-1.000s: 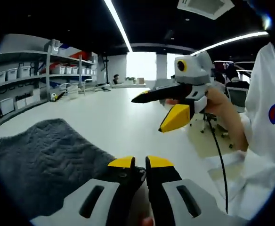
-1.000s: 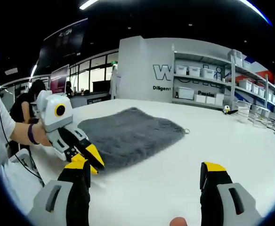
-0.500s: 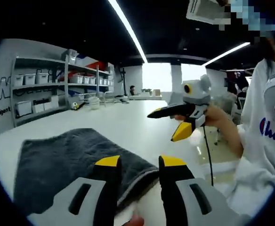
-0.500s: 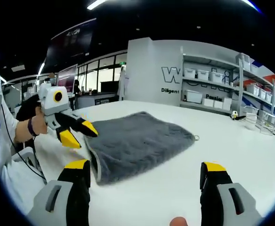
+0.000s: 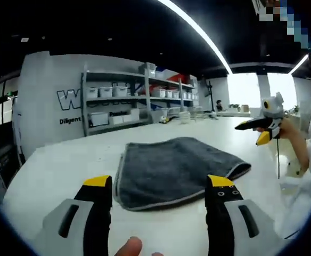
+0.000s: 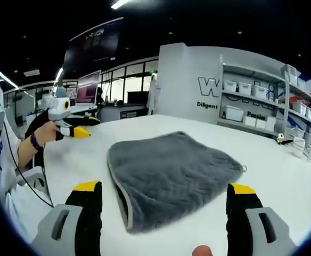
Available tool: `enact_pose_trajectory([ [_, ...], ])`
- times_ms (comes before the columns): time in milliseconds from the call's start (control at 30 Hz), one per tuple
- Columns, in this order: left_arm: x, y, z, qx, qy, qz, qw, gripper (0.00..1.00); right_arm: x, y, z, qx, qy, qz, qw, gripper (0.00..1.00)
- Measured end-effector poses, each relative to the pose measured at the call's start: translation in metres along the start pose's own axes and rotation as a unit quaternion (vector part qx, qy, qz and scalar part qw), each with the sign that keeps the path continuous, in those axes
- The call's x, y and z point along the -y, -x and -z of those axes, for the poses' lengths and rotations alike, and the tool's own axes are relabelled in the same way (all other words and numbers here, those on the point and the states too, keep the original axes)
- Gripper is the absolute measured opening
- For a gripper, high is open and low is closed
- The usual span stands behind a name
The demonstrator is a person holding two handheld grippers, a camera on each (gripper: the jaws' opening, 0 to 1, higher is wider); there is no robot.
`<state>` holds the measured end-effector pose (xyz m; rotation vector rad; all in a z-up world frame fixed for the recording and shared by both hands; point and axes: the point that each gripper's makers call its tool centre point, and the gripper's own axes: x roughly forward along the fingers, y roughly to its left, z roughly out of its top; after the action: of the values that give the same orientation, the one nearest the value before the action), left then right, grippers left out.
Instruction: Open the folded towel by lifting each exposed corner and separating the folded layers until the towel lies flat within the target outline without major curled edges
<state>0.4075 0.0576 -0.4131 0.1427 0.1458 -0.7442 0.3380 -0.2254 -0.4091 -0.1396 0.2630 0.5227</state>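
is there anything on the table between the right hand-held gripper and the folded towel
Nothing visible. In the right gripper view, bare white table lies between the open right hand-held gripper and the near edge of the grey towel. The left hand-held gripper is held off to the side.

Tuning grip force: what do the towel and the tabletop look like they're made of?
Towel: grey, soft pile fabric, probably microfibre or terry; matte fuzzy nap with rippled texture, a paler stitched edge binding, and a small hanging loop at one corner. Tabletop: white, smooth, hard, likely laminate or painted board; it shows a faint sheen and no grain. Exact fibre and board type cannot be told.
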Motion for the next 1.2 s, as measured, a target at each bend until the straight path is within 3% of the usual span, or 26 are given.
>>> enact_pose_trajectory([
  [167,-0.010,0.006,0.026,-0.034,0.012,-0.015,0.9992,0.81,-0.007,-0.010,0.004,-0.011,0.000,-0.013,0.9999,0.99],
  [333,-0.010,0.007,0.039,-0.051,0.024,-0.018,0.9982,0.86,-0.011,-0.013,0.010,-0.025,0.001,-0.021,0.9995,0.99],
  [667,-0.010,0.007,0.043,-0.061,0.034,-0.021,0.9974,0.94,-0.009,-0.012,0.022,-0.047,0.010,-0.011,0.9988,0.99],
  [1000,-0.010,0.010,0.045,-0.066,0.046,-0.026,0.9964,0.99,-0.012,-0.016,0.047,-0.087,0.013,-0.007,0.9961,0.99],
  [1133,-0.010,0.010,0.044,-0.064,0.047,-0.028,0.9964,0.99,-0.010,-0.014,0.053,-0.097,0.019,-0.004,0.9951,0.86],
  [1200,-0.010,0.011,0.044,-0.064,0.048,-0.030,0.9963,0.99,-0.010,-0.014,0.055,-0.098,0.018,-0.005,0.9950,0.85],
])
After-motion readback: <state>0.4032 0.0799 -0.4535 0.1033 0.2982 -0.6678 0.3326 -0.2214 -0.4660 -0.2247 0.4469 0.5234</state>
